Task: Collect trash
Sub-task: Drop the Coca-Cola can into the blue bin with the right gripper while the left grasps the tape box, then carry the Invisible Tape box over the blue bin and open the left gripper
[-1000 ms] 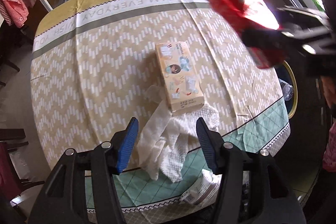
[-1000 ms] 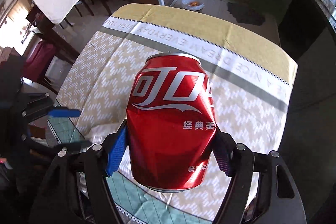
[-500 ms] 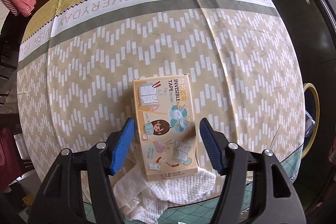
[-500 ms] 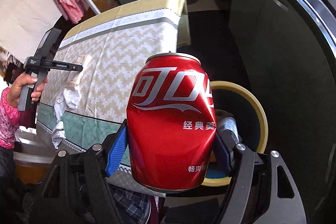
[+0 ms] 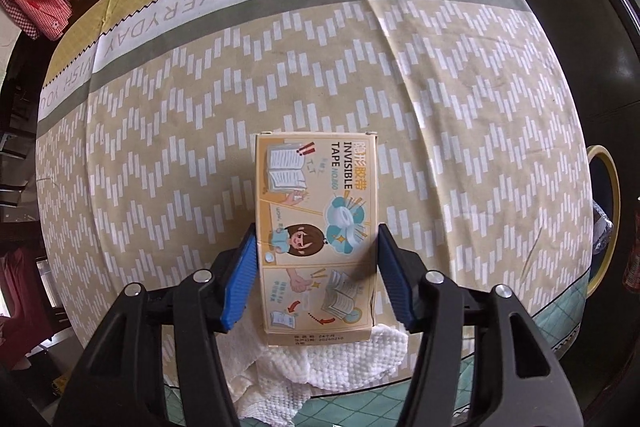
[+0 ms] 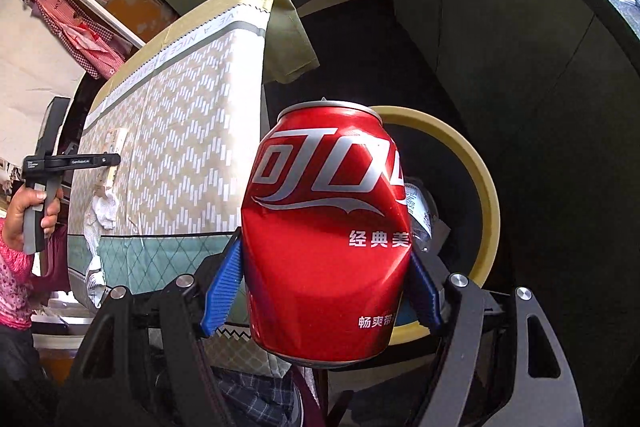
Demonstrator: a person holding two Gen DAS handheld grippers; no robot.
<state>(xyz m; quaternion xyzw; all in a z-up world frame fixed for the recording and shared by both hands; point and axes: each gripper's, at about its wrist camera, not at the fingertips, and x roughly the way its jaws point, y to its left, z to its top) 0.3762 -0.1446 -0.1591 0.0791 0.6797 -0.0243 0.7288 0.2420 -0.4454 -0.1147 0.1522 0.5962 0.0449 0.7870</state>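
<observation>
Holding plastic bottle: yellow-rimmed bin

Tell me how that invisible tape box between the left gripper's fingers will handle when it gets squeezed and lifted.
The tape box looks like thin cardboard, so it is probably light and may dent under a hard squeeze. The left gripper is closing across its flat long sides, so slipping seems unlikely. Its near end overlaps the white cloth, which might drag along.

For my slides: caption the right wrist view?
Right tool grips a dented red can above the yellow-rimmed bin beside the table.
</observation>
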